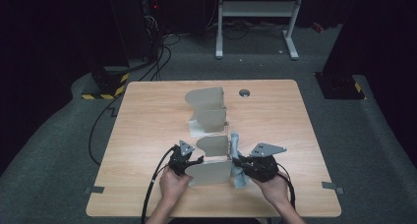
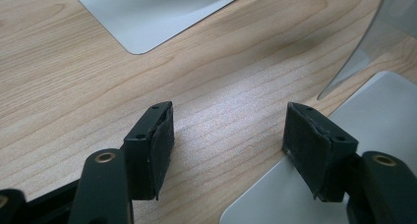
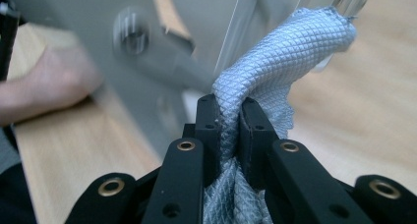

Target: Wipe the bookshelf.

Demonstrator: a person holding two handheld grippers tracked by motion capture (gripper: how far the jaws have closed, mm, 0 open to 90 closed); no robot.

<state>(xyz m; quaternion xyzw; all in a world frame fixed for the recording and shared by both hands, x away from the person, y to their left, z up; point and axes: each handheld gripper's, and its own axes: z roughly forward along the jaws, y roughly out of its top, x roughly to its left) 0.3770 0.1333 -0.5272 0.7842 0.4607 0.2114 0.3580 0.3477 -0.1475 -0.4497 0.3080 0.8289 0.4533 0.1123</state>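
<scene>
The right gripper (image 3: 230,117) is clamped on a grey cloth (image 3: 280,52), and its jaws pinch the bunched fabric at the near right side of the rack (image 1: 212,130) on the counter (image 1: 147,116). The cloth (image 1: 236,157) stands up beside the rack's clear panels. The left gripper (image 2: 228,140) has its jaws wide apart with nothing between them, low over the counter (image 2: 74,76), just beside the rack's grey base (image 2: 383,106).
</scene>
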